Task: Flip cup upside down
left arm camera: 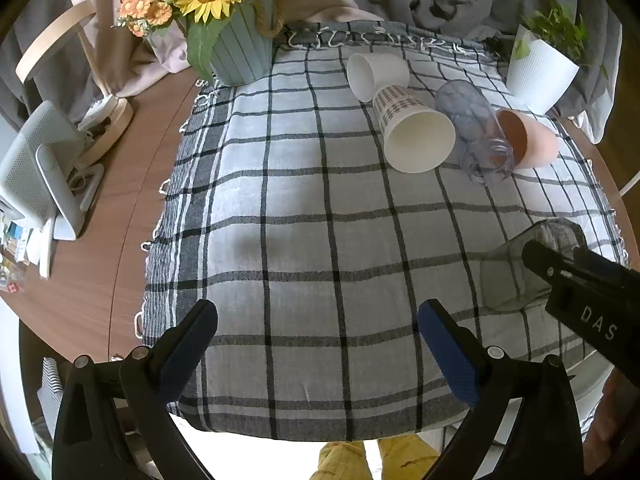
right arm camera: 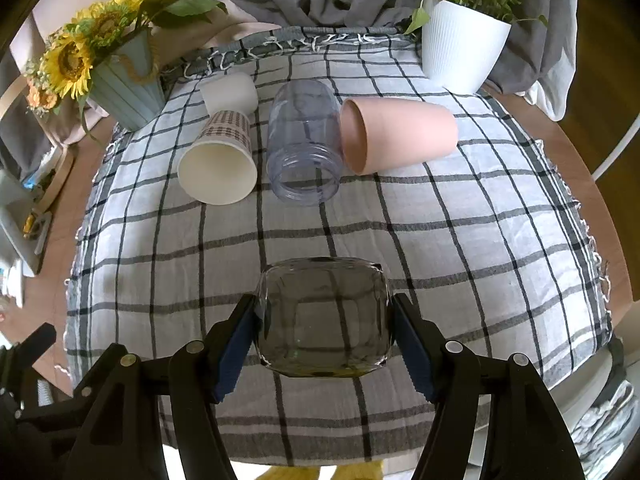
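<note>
A smoky grey glass cup [right arm camera: 323,316] with a squarish shape sits between the fingers of my right gripper [right arm camera: 325,340], which is shut on its sides near the front of the checked cloth [right arm camera: 480,240]. The same cup [left arm camera: 520,272] shows at the right of the left wrist view, held by the right gripper's black finger [left arm camera: 560,268]. My left gripper [left arm camera: 316,344] is open and empty over the cloth's front part [left arm camera: 300,240]. Whether the cup rests on the cloth or is lifted, I cannot tell.
Several cups lie on their sides at the back: a white cup [right arm camera: 230,92], a patterned paper cup [right arm camera: 220,156], a clear plastic jar [right arm camera: 302,144], a pink cup [right arm camera: 396,136]. A sunflower pot [right arm camera: 124,88] stands back left, a white plant pot [right arm camera: 460,52] back right.
</note>
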Available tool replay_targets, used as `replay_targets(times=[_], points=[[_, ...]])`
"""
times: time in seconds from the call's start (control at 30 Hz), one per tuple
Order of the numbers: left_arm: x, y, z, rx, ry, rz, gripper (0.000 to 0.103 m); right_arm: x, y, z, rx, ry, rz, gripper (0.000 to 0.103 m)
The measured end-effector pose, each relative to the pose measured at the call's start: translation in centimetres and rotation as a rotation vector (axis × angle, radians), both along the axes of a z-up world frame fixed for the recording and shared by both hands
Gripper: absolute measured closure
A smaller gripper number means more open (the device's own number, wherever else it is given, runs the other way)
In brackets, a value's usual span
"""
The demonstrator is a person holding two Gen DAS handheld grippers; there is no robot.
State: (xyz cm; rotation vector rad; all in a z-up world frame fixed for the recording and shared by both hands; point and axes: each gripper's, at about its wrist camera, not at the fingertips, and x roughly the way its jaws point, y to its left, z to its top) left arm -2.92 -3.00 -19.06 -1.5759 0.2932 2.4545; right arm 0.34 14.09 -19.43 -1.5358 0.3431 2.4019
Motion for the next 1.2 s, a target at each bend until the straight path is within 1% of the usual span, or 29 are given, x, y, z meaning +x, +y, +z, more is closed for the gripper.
replay_targets(times=[0.07, 0.1, 0.17, 0.23, 0.3, 0.4, 0.47, 0.63, 0.77, 0.9, 1.2], points=[[0.1, 0.0, 0.3, 0.008, 0.0, -0.001, 0.001, 0.2, -0.1, 0.2, -0.015, -0.007, 0.01, 0.034], [0.1, 0.0, 0.5, 0.011, 0.003, 0.001, 0.001, 0.4, -0.1, 0.5, -0.016, -0.002, 0.011, 0.029], [0.4, 0.0, 1.2, 0.012, 0.021, 0.002, 0.001, 1.4, -0.3, 1.6, 0.002, 0.027, 0.009, 0.027], [0.8, 0.2, 1.9, 0.005, 0.042, 0.002, 0.001, 2.7, -0.5, 3.5, 0.028, 0.076, 0.009, 0.025], [1.5, 0.3, 3.0, 0.006, 0.072, -0.001, 0.001, 3.9, -0.5, 5.3, 0.058, 0.122, 0.009, 0.02], [2.9, 0.5, 5.1, 0.005, 0.137, -0.011, 0.001, 5.8, -0.6, 8.2, 0.091, 0.196, 0.022, 0.018], [3.7, 0.6, 6.6, 0.025, 0.171, -0.012, 0.001, 7.1, -0.5, 10.0, 0.105, 0.238, 0.015, 0.017], [5.8, 0.6, 10.5, 0.073, 0.271, -0.01, 0.001, 9.6, 0.0, 13.4, 0.11, 0.319, -0.003, 0.017], [7.0, 0.6, 12.5, 0.091, 0.324, -0.001, 0.001, 11.1, 0.0, 15.0, 0.11, 0.363, 0.004, 0.016], [8.1, 0.7, 13.9, 0.107, 0.346, 0.003, 0.0, 12.3, 0.1, 15.8, 0.096, 0.384, 0.008, 0.016], [10.1, 0.4, 15.2, 0.133, 0.381, 0.001, 0.0, 14.5, 0.0, 17.0, 0.101, 0.421, 0.018, 0.016]])
